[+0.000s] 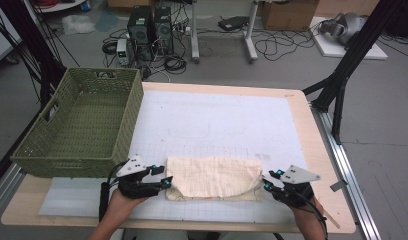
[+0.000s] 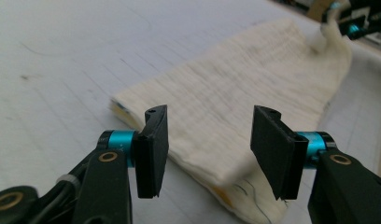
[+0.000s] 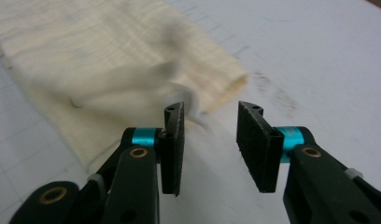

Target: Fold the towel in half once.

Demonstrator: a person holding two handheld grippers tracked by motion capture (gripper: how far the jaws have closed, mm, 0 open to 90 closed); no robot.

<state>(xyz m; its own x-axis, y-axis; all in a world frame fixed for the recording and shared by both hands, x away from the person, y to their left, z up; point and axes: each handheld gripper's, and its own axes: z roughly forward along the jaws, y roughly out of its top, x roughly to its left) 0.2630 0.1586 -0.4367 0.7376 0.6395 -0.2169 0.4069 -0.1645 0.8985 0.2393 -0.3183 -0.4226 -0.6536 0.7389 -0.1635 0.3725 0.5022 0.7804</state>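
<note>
Folded cream cloth (image 1: pixel 213 178) lies flat on the white gridded mat (image 1: pixel 222 120) of the desk (image 1: pixel 307 150), directly between the two sets of fingers. Long axis runs from the left gripper (image 1: pixel 162 181) to the right gripper (image 1: pixel 268 183).

High view: both grippers sit at the cloth's short ends, hands behind them; green woven basket (image 1: pixel 82 125) stands beyond the left fingers, well apart from the cloth.

Left gripper view: left gripper (image 2: pixel 208 140) with fingers (image 2: pixel 153 149) spread wide, gripping nothing; the cloth's near end lies just ahead between them, layered edges visible, which the high view does not resolve.

Right gripper view: right gripper (image 3: pixel 211 144) with fingers (image 3: pixel 174 144) moderately apart, empty; cloth corner just ahead of the left finger, blurred.
</note>
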